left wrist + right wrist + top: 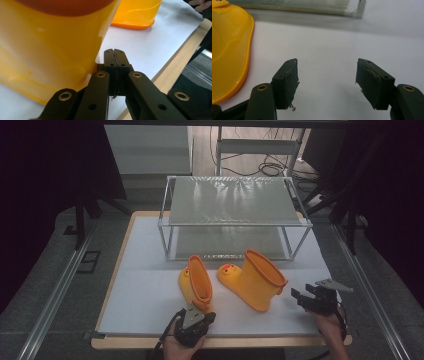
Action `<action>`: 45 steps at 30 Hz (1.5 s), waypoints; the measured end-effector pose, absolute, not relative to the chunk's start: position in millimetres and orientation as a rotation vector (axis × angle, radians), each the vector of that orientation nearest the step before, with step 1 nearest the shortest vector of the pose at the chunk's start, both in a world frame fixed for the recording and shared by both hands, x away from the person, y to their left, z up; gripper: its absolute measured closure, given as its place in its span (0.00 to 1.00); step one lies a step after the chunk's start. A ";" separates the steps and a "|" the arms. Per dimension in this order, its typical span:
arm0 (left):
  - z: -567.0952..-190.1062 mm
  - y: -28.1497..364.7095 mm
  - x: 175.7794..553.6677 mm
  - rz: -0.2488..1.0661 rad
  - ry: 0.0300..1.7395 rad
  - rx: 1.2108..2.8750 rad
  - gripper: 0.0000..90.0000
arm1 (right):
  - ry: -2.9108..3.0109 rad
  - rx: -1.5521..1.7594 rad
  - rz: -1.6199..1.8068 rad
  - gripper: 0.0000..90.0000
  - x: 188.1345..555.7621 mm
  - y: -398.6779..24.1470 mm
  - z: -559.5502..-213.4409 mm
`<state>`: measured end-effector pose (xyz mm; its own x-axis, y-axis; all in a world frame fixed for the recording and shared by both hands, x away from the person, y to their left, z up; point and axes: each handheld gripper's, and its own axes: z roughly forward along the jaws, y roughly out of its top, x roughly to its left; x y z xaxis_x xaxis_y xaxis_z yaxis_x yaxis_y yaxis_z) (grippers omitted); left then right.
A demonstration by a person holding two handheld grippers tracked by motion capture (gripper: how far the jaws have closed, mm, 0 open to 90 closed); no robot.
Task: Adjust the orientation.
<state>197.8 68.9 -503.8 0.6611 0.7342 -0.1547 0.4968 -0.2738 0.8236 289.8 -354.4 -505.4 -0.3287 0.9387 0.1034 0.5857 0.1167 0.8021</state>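
The left gripper (115, 53) has its jaws pressed together on nothing, just beside the heel of the left boot (196, 282). The right gripper (327, 75) stands wide and empty near the right boot (255, 279). Both boots are glossy yellow with orange rims, standing on the white sheet (145, 295) before the wire shelf (235, 200). No writing is legible.
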 end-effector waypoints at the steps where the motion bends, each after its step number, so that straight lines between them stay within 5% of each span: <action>1: -503.8 73.7 196.4 0.318 0.967 1.939 1.00 | 1.969 1.473 1.091 0.38 289.7 -354.4 -505.3; 18: -504.1 137.1 192.8 0.261 1.088 1.850 1.00 | 1.970 1.484 1.084 0.38 290.4 -356.1 -506.9; 29: -496.5 179.9 180.9 0.261 1.122 1.817 0.85 | 1.979 1.485 1.087 0.38 290.8 -355.4 -507.5; 45: -484.0 199.6 251.1 0.256 1.211 1.774 0.67 | 2.026 1.451 1.126 0.45 290.7 -354.9 -507.8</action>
